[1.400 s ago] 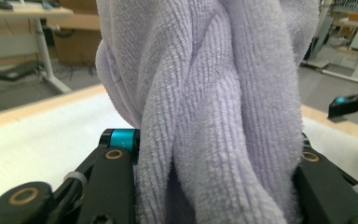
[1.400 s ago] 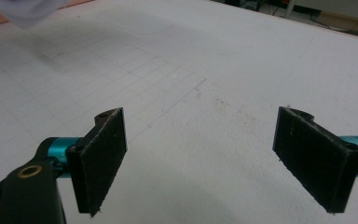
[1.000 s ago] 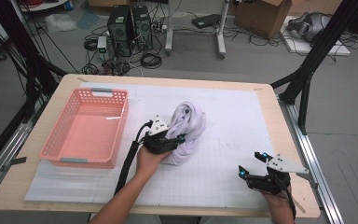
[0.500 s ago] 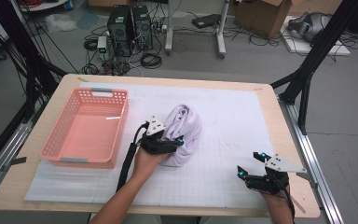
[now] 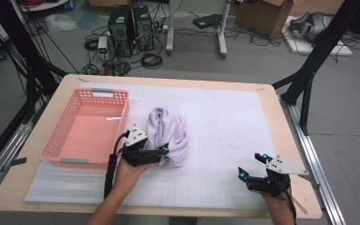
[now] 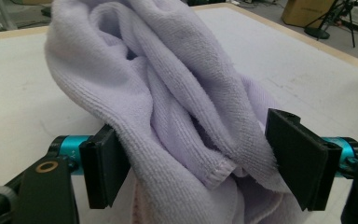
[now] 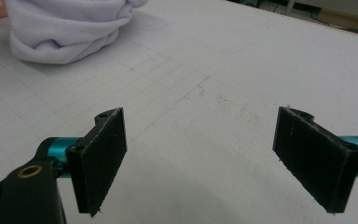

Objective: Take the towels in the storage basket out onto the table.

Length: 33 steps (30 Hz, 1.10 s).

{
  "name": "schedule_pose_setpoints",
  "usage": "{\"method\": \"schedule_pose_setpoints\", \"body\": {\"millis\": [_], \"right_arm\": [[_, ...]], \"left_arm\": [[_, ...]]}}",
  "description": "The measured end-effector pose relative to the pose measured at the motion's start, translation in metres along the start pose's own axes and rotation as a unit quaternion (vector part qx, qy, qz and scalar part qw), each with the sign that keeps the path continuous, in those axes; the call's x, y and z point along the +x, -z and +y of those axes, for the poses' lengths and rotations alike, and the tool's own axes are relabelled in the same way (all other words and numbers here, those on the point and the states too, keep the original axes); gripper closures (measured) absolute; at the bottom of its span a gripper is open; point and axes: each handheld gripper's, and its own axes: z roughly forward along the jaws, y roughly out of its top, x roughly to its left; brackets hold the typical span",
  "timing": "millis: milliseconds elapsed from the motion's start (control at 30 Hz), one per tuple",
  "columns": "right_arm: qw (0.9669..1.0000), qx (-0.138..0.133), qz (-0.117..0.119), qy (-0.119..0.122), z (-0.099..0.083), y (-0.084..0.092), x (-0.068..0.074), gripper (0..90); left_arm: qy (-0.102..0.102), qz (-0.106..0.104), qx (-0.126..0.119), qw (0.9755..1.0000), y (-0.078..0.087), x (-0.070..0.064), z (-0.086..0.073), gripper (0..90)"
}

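A crumpled lilac towel [image 5: 168, 133] lies on the white gridded mat, just right of the pink basket [image 5: 86, 161]. My left gripper [image 5: 165, 154] sits at the towel's near edge, pointing right. Its jaws have just been opening and now stand wide, with a thick fold of the towel [image 6: 177, 116] bulging between the pads and brushing both. My right gripper [image 5: 251, 165] rests low over the mat near the front right corner. In its own view the right gripper [image 7: 205, 158] is open with bare mat between the jaws, and the towel [image 7: 65, 28] lies far off at upper left.
The basket is empty and stands along the mat's left side. The wooden table edge [image 5: 304, 154] runs close to the right of my right hand. Black stand legs, computer towers [image 5: 131, 26] and cables crowd the floor beyond the table.
My left gripper has slid left and nearer to the person, and the towel has shifted left toward the basket with it. Its jaws now stand wider. The right gripper has stayed put.
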Motion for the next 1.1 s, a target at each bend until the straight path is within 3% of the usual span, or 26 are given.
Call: {"method": "schedule_pose_setpoints", "body": {"millis": [133, 267, 367, 467, 567, 700, 800, 1000, 1100], "right_arm": [[1.0, 0.002, 0.0, -0.003, 0.001, -0.003, -0.001, 16.2], [1.0, 0.004, 0.002, -0.004, 0.0, -0.005, -0.004, 16.2], [1.0, 0.002, 0.003, -0.005, 0.0, -0.006, -0.006, 16.2], [1.0, 0.003, 0.002, -0.004, 0.0, -0.007, -0.006, 16.2], [1.0, 0.006, 0.002, -0.005, 0.0, -0.007, -0.008, 16.2], [1.0, 0.004, 0.0, -0.007, -0.001, -0.006, -0.01, 16.2], [1.0, 0.004, -0.002, -0.007, -0.001, -0.006, -0.01, 16.2], [1.0, 0.006, -0.004, -0.007, 0.0, -0.007, -0.009, 16.2], [1.0, 0.007, -0.003, -0.006, 0.0, -0.007, -0.007, 16.2]], "left_arm": [[0.008, 0.0, 0.008, 0.9999, -0.002, 0.003, 0.006, 25.0], [-0.005, -0.013, 0.014, 0.9998, -0.019, -0.01, 0.021, 24.9], [-0.006, -0.04, 0.013, 0.9991, -0.037, -0.026, 0.03, 24.2], [-0.027, -0.09, 0.019, 0.9954, -0.055, -0.052, 0.035, 24.3], [-0.043, -0.107, 0.025, 0.993, -0.064, -0.071, 0.036, 24.0], [-0.05, -0.101, 0.031, 0.9931, -0.054, -0.067, 0.034, 24.0], [-0.053, -0.077, 0.024, 0.9953, -0.037, -0.058, 0.03, 24.0], [-0.057, -0.037, 0.016, 0.9976, -0.002, -0.037, 0.011, 24.1], [-0.056, -0.031, 0.006, 0.998, 0.012, -0.03, -0.002, 23.9]]}}
